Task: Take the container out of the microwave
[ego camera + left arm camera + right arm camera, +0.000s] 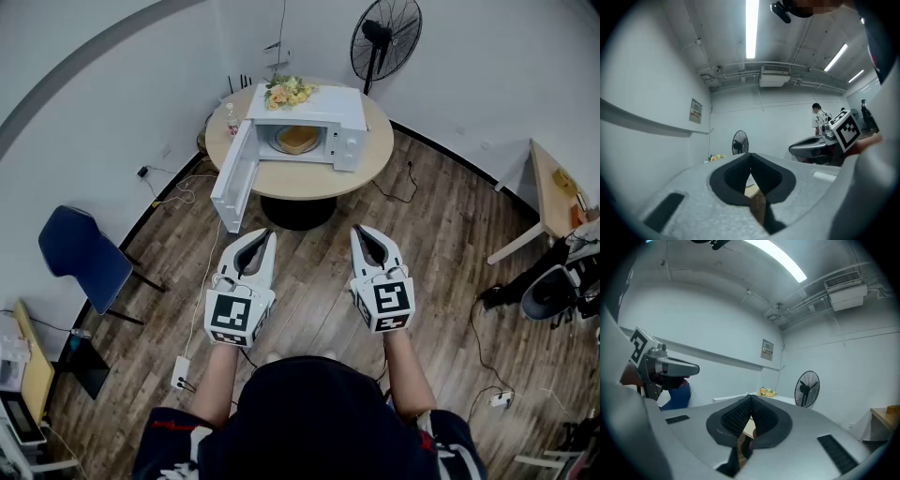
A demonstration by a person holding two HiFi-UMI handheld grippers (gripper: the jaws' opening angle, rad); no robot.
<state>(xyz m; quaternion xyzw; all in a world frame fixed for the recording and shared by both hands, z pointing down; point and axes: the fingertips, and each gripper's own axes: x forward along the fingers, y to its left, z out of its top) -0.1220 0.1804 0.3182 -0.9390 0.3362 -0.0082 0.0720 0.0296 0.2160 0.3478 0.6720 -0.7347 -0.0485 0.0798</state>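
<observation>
A white microwave stands on a round wooden table, its door swung open to the left. Inside sits a yellowish container. I hold both grippers level and side by side over the wooden floor, well short of the table. The left gripper is shut with nothing in it, its jaw tips meeting. My right gripper is likewise shut and empty. Each gripper view shows the other gripper at its side.
Yellow flowers lie on the microwave's top and a small bottle stands left of it. A fan stands behind the table. A blue chair is at the left, a wooden side table at the right. Cables and a power strip lie on the floor.
</observation>
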